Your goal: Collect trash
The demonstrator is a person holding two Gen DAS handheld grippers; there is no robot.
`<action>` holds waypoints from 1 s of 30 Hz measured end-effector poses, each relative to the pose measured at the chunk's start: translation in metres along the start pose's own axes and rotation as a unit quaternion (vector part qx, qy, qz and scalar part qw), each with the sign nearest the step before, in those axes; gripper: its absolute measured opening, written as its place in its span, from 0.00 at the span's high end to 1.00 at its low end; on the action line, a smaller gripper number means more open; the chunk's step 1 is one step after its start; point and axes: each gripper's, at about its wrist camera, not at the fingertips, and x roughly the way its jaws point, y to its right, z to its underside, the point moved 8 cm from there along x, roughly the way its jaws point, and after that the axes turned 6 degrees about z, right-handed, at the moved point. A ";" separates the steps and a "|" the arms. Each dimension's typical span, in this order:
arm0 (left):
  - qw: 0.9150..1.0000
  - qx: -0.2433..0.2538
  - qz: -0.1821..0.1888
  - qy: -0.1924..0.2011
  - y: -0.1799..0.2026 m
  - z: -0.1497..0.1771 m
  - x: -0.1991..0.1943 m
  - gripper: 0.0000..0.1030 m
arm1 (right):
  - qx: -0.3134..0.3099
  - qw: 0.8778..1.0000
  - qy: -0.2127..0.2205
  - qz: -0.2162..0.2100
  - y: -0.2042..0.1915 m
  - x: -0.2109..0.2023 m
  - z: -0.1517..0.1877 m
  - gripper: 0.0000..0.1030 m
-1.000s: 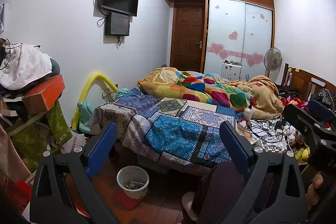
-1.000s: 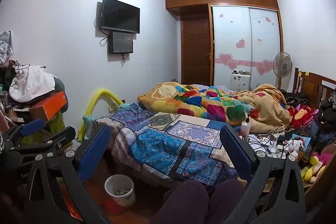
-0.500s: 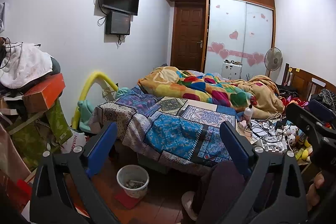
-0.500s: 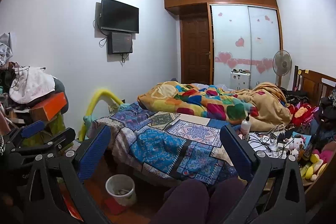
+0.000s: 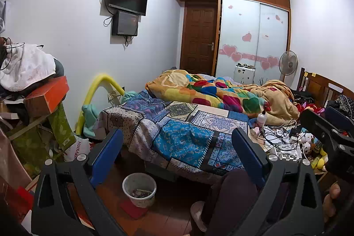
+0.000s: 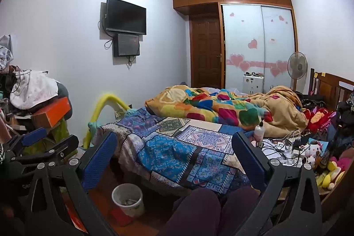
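Note:
A white waste bin [image 5: 139, 189] with scraps inside stands on the wooden floor by the bed's near corner; it also shows in the right wrist view [image 6: 127, 196]. My left gripper [image 5: 177, 156] is open and empty, held above the floor in front of the bed. My right gripper [image 6: 174, 158] is open and empty, to the right of the left one. The left gripper also shows at the left edge of the right wrist view [image 6: 39, 143]. Papers and cables [image 5: 281, 141] lie scattered on the bed's right side.
A bed with a patchwork cover [image 5: 183, 132] and a colourful quilt [image 5: 216, 94] fills the middle. Piled boxes and clothes [image 5: 33, 98] stand at left. A lotion bottle [image 6: 259, 130], plush toys [image 6: 318, 116] and a fan [image 5: 287, 63] are at right. The person's legs [image 6: 199, 209] are in front.
Both views have shifted only slightly; the grippers stay open and empty, and nothing in the room has moved.

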 end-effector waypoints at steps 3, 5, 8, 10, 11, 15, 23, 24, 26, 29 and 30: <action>1.000 -0.001 -0.001 -0.001 0.000 0.000 0.000 0.03 | 0.000 1.000 0.001 0.002 0.000 0.000 0.000 0.00; 1.000 -0.001 -0.001 0.000 0.000 0.000 0.000 0.03 | 0.000 1.000 0.001 0.002 -0.001 -0.001 0.000 0.00; 1.000 0.000 -0.003 0.001 0.001 0.001 -0.001 0.03 | 0.001 1.000 0.000 0.004 -0.002 -0.001 0.000 0.00; 1.000 -0.002 -0.003 0.004 0.003 0.002 -0.002 0.03 | 0.002 1.000 -0.002 0.004 -0.004 -0.001 0.000 0.00; 1.000 -0.003 -0.003 0.005 0.004 0.002 -0.002 0.03 | 0.003 1.000 -0.002 0.005 -0.005 -0.002 0.001 0.00; 1.000 -0.004 -0.001 0.010 0.006 0.001 -0.004 0.03 | 0.004 1.000 -0.001 0.005 -0.004 -0.002 0.000 0.00; 1.000 0.003 0.003 0.011 0.011 0.000 -0.006 0.03 | 0.004 1.000 0.000 0.006 -0.005 -0.002 0.000 0.00; 1.000 0.005 0.003 0.010 0.013 0.000 -0.005 0.03 | 0.004 1.000 0.000 0.008 -0.004 -0.002 -0.001 0.00; 1.000 0.004 0.003 0.009 0.013 0.000 -0.005 0.03 | 0.005 1.000 0.002 0.009 -0.005 -0.003 -0.002 0.00; 1.000 0.000 0.006 0.008 0.012 0.000 -0.004 0.03 | 0.005 1.000 0.002 0.012 -0.006 -0.003 -0.002 0.00; 1.000 -0.001 0.007 0.008 0.012 0.000 -0.004 0.03 | 0.006 1.000 0.002 0.011 -0.007 -0.003 -0.002 0.00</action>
